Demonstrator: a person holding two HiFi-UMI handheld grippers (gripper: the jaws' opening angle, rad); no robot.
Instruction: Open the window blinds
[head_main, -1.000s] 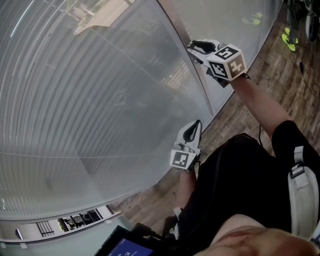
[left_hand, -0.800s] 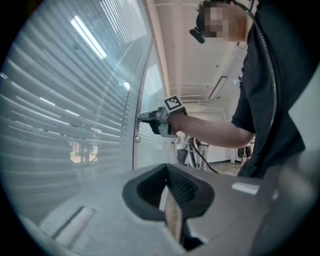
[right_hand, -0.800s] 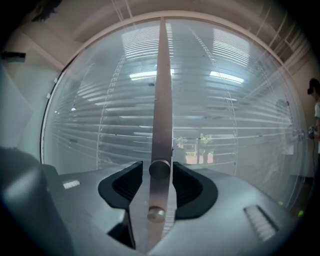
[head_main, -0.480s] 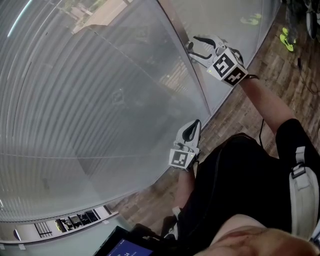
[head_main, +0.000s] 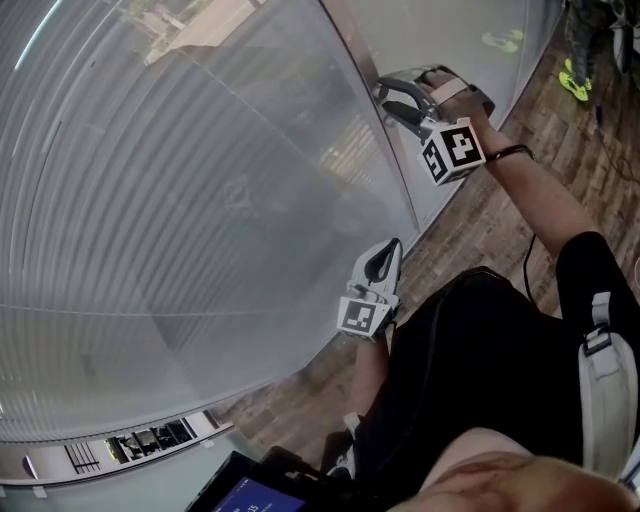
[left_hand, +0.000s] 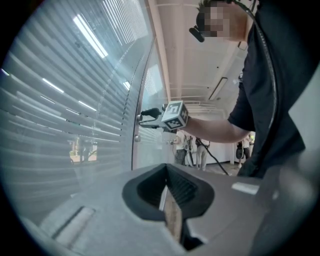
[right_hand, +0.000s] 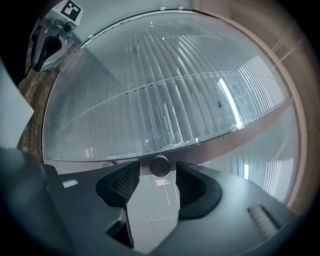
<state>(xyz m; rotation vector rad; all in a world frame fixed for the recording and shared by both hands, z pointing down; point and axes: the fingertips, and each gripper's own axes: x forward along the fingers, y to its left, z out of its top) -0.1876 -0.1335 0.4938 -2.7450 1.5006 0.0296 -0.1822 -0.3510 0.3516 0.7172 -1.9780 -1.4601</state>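
The slatted blinds (head_main: 180, 180) hang behind a glass pane, and I also see the blinds (left_hand: 60, 100) (right_hand: 165, 95) in both gripper views. A small round knob (right_hand: 160, 165) sticks out of the pane's frame (head_main: 385, 150). My right gripper (head_main: 386, 97) (right_hand: 152, 181) is open, its jaws having just been opening. The knob sits between its fingertips with a gap on each side. My left gripper (head_main: 392, 250) (left_hand: 167, 192) is shut on nothing and points level, close to the glass and lower down. The right gripper (left_hand: 142, 117) also shows in the left gripper view, at the frame.
Wood floor (head_main: 480, 230) runs along the window. Someone's yellow-green shoes (head_main: 578, 78) stand at the far right. Other people (left_hand: 192, 150) stand further down the room. A sill with vents (head_main: 130, 445) and a dark screen (head_main: 250, 495) lie near the bottom edge.
The right gripper has rolled about a quarter turn at the frame, its marker cube swinging from top to underside, and its jaws have opened. The left gripper has stayed put.
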